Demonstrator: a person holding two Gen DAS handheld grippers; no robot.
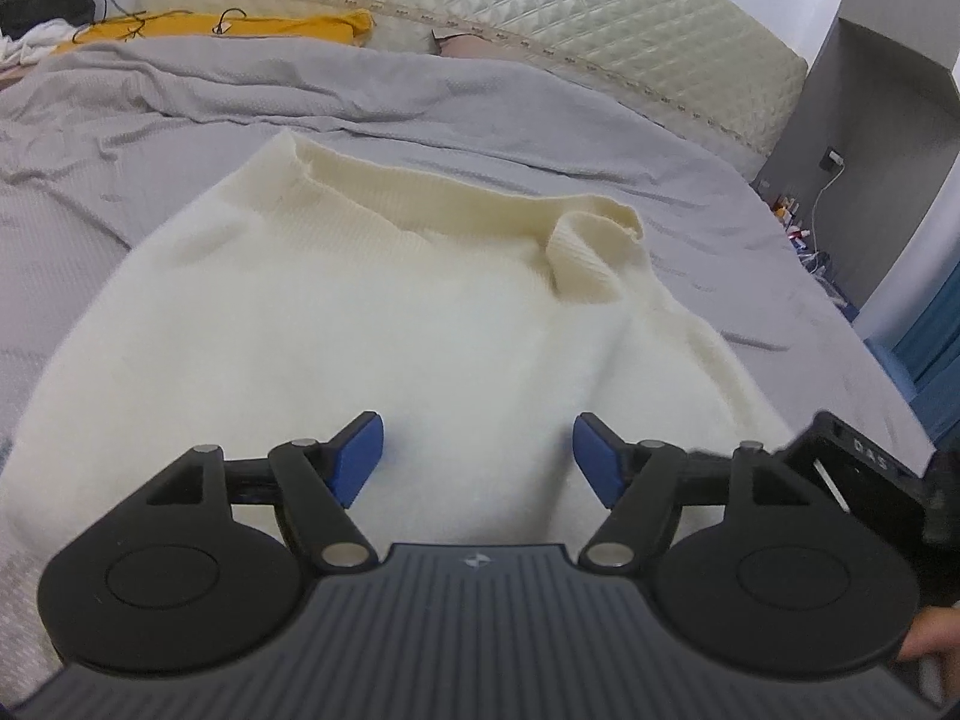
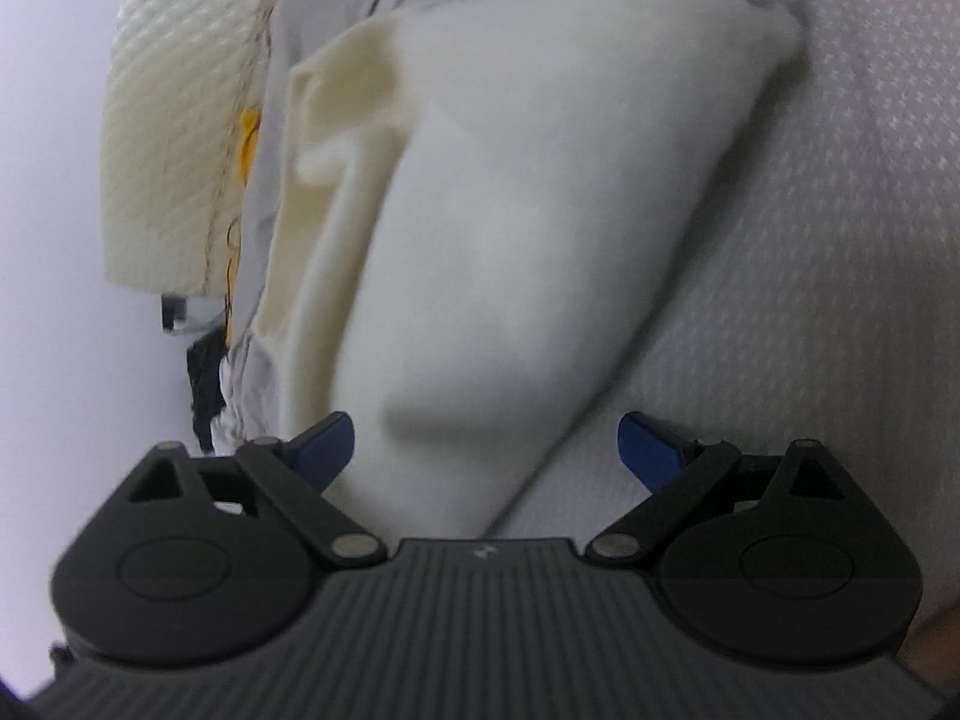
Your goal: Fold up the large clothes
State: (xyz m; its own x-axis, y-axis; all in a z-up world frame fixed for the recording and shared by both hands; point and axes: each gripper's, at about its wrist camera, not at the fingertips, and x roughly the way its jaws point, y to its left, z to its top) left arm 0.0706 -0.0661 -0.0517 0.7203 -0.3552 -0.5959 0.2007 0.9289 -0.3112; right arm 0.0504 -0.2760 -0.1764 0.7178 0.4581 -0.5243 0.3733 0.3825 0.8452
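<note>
On the grey bed (image 1: 420,114) a cream knit sweater (image 1: 336,324) is spread, soft, limp and light. Both the left gripper (image 1: 478,456) and right gripper (image 2: 486,450) are held open, nothing gripped. A doubled edge is best pinched.

A home bedroom: a bed (image 1: 540,120) with a rumpled grey cover fills the room, a quilted cream headboard (image 1: 540,6) at its far end, a yellow pillow (image 1: 240,30) against that headboard, and dark clothes (image 1: 42,3) piled beside it.
</note>
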